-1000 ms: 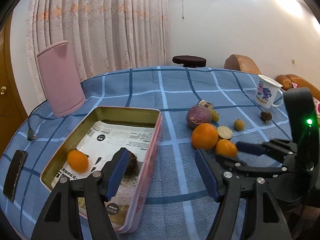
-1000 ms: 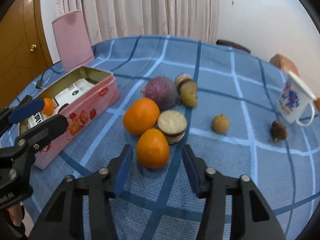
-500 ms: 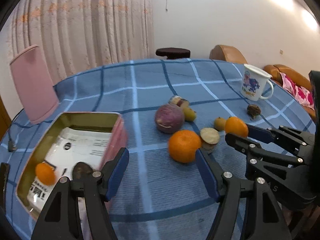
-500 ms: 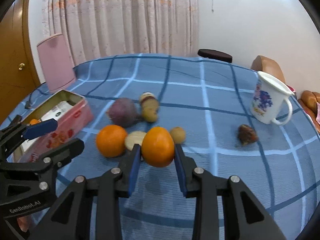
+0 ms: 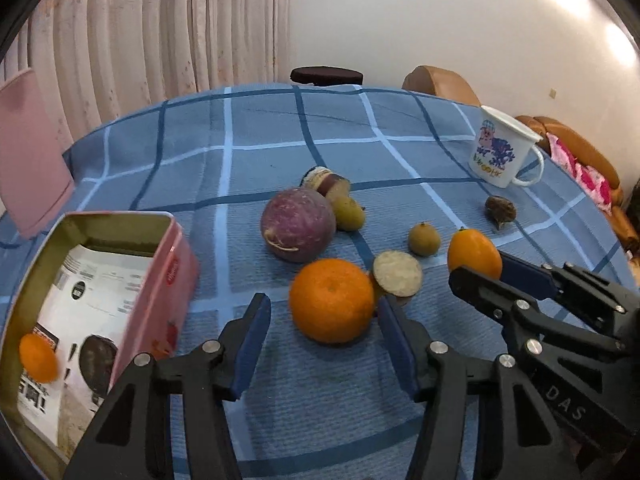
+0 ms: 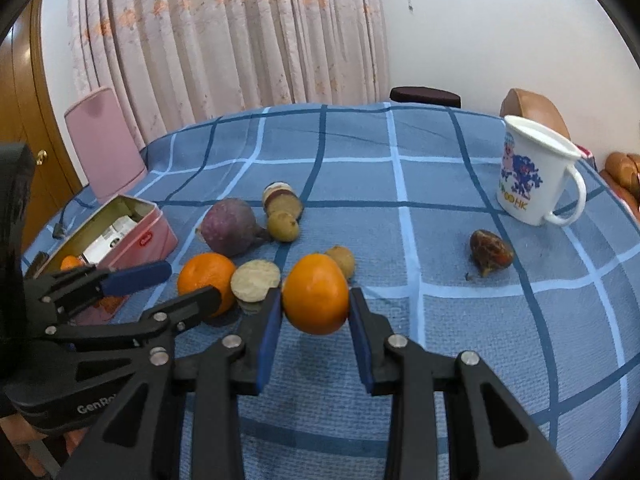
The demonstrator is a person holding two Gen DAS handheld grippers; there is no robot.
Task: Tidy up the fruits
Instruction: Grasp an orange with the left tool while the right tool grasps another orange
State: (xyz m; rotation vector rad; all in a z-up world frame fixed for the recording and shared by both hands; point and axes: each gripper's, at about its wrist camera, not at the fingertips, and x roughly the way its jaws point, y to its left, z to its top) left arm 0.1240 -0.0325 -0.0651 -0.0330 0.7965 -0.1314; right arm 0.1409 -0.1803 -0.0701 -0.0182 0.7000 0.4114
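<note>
The right gripper (image 6: pixel 314 312) is clamped on 1 orange (image 6: pixel 315 294) above the near cloth, while the left gripper (image 5: pixel 324 334), jaws apart, frames another orange (image 5: pixel 331 300); both look light, round and smooth, best squeezed at the middle.

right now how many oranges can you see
3. One is gripped in the right gripper: the held orange. One orange on the cloth sits between the open left gripper fingers. One small orange in the tin. The tin wall may hide more.

Bright overhead glare, fisheye-warped edges
</note>
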